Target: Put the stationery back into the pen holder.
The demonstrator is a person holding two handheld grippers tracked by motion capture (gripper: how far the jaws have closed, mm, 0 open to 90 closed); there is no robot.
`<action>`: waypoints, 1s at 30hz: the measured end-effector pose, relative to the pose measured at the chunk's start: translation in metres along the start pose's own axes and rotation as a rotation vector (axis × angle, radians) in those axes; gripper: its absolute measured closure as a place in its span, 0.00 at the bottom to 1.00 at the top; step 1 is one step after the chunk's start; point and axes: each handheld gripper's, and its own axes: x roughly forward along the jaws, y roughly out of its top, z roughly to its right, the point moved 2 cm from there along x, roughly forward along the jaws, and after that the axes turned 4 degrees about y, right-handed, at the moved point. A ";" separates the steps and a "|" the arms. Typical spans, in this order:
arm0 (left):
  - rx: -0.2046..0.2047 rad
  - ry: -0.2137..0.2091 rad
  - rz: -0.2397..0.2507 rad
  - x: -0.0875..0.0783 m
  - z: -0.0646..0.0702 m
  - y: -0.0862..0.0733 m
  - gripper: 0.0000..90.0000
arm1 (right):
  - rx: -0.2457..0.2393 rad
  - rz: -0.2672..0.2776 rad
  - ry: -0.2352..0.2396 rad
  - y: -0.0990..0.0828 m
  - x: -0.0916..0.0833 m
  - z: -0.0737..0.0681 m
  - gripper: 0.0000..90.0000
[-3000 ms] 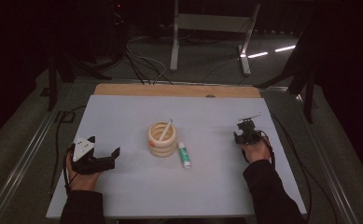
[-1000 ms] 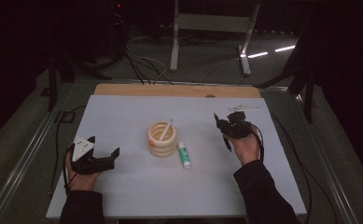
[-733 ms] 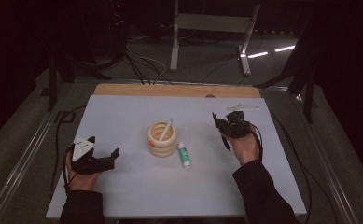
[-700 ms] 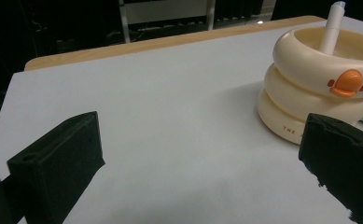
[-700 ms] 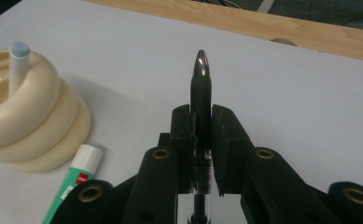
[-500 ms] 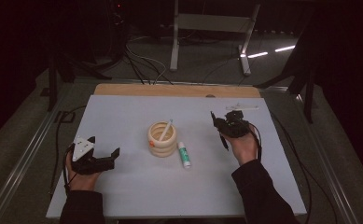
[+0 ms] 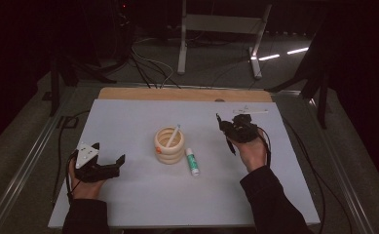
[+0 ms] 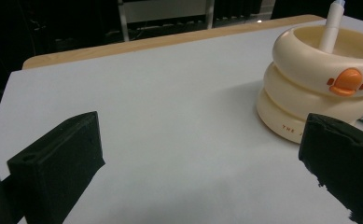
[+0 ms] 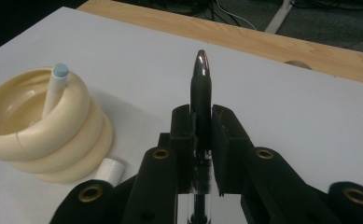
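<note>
A cream ringed cup [image 7: 169,145] with an orange duck bill stands mid-table; a white pen with a pale blue cap [image 7: 173,135] leans inside it. Just right of the cup lies a white tube with a green label [image 7: 192,162]. My right gripper [image 7: 224,127] is shut on a black pen [image 9: 201,95], held above the table right of the cup, its tip pointing away from me. At the table's front left, my left gripper [image 7: 113,164] rests open, jaws wide apart, with the cup [image 8: 320,84] ahead and to its right.
A white sheet [image 7: 128,122] covers the table, with a wooden strip [image 7: 177,94] along the far edge. A white pen-like stick [image 7: 250,111] lies at the back right. Cables trail off both sides of the table.
My right gripper has moved left from the table's right side toward the cup, carrying the black pen. The left gripper has stayed still.
</note>
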 end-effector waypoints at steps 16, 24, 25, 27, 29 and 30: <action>-0.006 -0.005 -0.001 0.000 -0.001 -0.001 0.00 | -0.031 0.027 0.028 0.011 0.001 -0.014 0.89; -0.007 -0.006 -0.001 0.000 -0.001 -0.001 0.00 | -0.039 0.045 0.042 0.016 0.001 -0.019 0.89; -0.008 -0.005 0.000 0.000 -0.001 -0.001 0.00 | -0.041 0.047 0.043 0.016 0.001 -0.020 0.89; -0.008 -0.006 -0.001 0.000 -0.001 -0.001 0.00 | -0.044 0.053 0.045 0.018 0.001 -0.022 0.89; -0.008 -0.006 -0.001 0.000 -0.001 -0.001 0.00 | -0.046 0.057 0.047 0.019 0.001 -0.023 0.89; -0.008 -0.006 -0.001 0.000 -0.001 -0.001 0.00 | -0.046 0.058 0.047 0.020 0.001 -0.024 0.89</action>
